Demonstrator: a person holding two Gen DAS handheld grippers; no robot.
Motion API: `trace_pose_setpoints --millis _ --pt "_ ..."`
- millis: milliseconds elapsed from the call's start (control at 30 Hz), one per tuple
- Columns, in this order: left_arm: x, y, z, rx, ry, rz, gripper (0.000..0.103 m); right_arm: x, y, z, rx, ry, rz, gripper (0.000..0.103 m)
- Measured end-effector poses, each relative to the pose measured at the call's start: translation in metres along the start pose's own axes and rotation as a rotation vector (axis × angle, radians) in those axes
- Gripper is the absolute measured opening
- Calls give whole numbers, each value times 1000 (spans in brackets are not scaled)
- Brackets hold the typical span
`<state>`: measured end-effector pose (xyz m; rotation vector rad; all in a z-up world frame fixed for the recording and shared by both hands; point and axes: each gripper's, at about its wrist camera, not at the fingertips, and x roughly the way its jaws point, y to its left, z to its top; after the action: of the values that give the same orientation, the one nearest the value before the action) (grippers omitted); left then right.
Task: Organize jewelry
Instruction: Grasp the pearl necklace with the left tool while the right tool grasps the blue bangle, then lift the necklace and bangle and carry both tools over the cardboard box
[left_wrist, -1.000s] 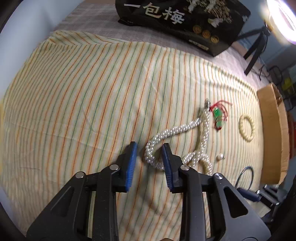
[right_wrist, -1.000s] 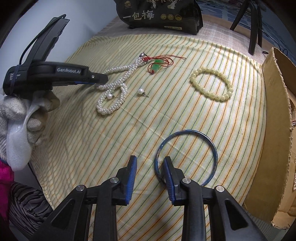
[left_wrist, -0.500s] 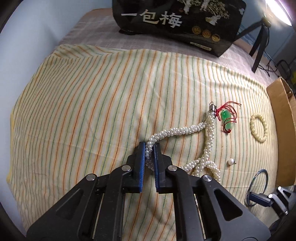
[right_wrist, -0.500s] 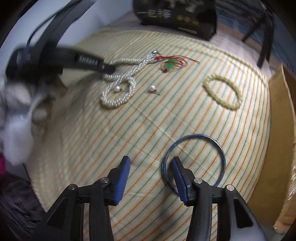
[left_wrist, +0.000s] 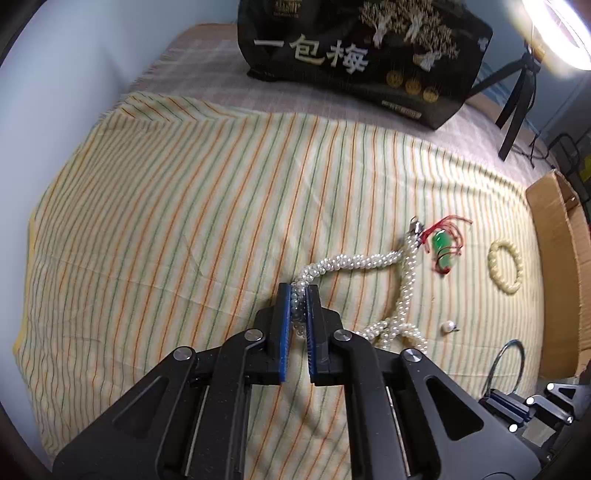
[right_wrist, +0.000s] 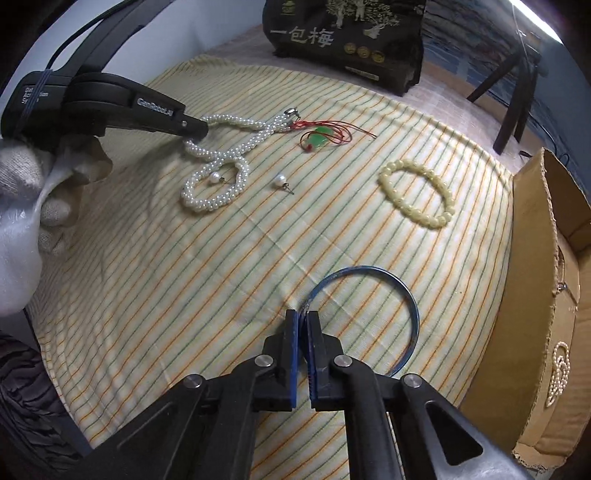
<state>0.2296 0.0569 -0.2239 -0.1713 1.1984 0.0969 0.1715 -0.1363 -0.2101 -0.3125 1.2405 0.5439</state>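
A white pearl necklace (left_wrist: 354, 261) (right_wrist: 236, 147) lies looped on the striped cloth. My left gripper (left_wrist: 299, 291) (right_wrist: 195, 129) is shut on one end of it, beads pinched between the blue pads. A thin blue bangle (right_wrist: 406, 295) (left_wrist: 511, 360) lies near the front edge, and my right gripper (right_wrist: 302, 321) is shut on its left rim. A green pendant on red cord (right_wrist: 319, 140) (left_wrist: 441, 247), a cream bead bracelet (right_wrist: 417, 195) (left_wrist: 506, 266) and two pearl earrings (right_wrist: 282, 181) (right_wrist: 214, 178) lie on the cloth.
An open cardboard box (right_wrist: 543, 266) (left_wrist: 561, 258) stands at the right edge, a pearl piece (right_wrist: 557, 373) inside it. A black printed bag (left_wrist: 362, 55) (right_wrist: 343, 37) stands at the back. A tripod (left_wrist: 517, 99) is at the far right. A gloved hand (right_wrist: 33, 192) holds the left gripper.
Both grippers went from open to shut: the left closed on the pearl necklace's end, the right on the blue bangle's rim after briefly widening. Both views shifted slightly.
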Motion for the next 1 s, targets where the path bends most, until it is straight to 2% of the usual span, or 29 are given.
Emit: trace_pose_setpoints --millis 267,400,500,767,1000 --pt "-20 3 3 -12 -35 -30 5 -26 -15 0 106 -64 67 1" --pt "-29 -2 5 18 -69 -6 5 -43 -20 2 123 -108 57 1" --pt "-32 0 5 9 -75 -16 5 -54 -28 2 125 -129 22 1" --pt "-58 3 12 -33 -116 -99 5 -69 -50 0 169 -170 3 1" --pt "-97 0 16 -38 -186 -166 5 -96 -46 3 156 -236 -4 1"
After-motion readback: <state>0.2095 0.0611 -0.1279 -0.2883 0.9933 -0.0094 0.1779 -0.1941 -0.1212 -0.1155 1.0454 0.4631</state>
